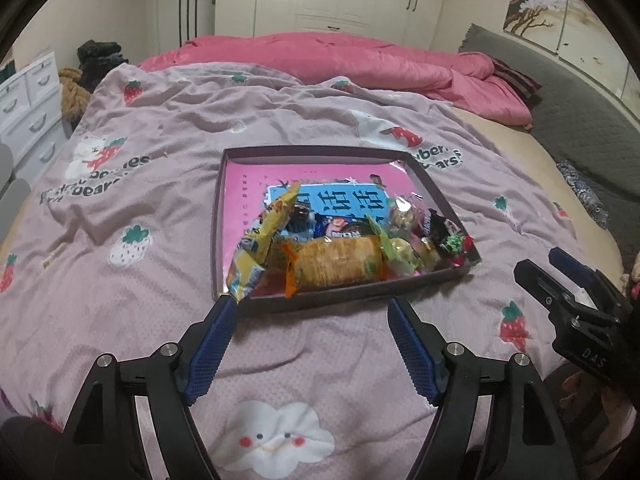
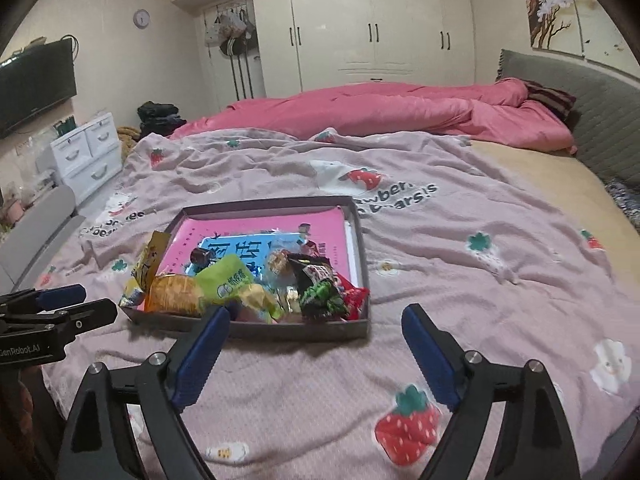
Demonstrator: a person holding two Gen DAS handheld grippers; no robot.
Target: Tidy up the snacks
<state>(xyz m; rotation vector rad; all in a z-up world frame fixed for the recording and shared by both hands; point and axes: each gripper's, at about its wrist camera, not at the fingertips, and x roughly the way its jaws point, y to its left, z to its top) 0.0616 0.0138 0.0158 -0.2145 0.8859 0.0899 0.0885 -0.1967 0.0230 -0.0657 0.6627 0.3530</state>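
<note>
- The left hand-held gripper (image 1: 312,306) is held low over the blanket (image 1: 120,208), its blue-padded fingers spread wide with nothing between them; the left fingertip is seen at the near left corner of the shallow box (image 1: 218,216), whether touching it cannot be told.
- The right hand-held gripper (image 2: 316,318) is likewise spread wide and empty, its left fingertip seen in front of the box's (image 2: 360,248) near wall and its right fingertip over bare blanket (image 2: 480,240) to the right of the box.
- The snacks (image 1: 336,252) are piled in the near part of the box: a yellow packet (image 1: 276,216) leans over the near left corner, a round biscuit roll (image 1: 340,266) lies along the near wall, and small wrapped sweets (image 1: 444,236) sit toward the near right corner.
- The far part of the box is taken up by a pink book (image 1: 288,174) lying flat.
- Open blanket surrounds the box on every side.
- Beyond the box a pink quilt (image 1: 360,60) is bunched across the bed, with white wardrobes (image 2: 380,20) behind it.
</note>
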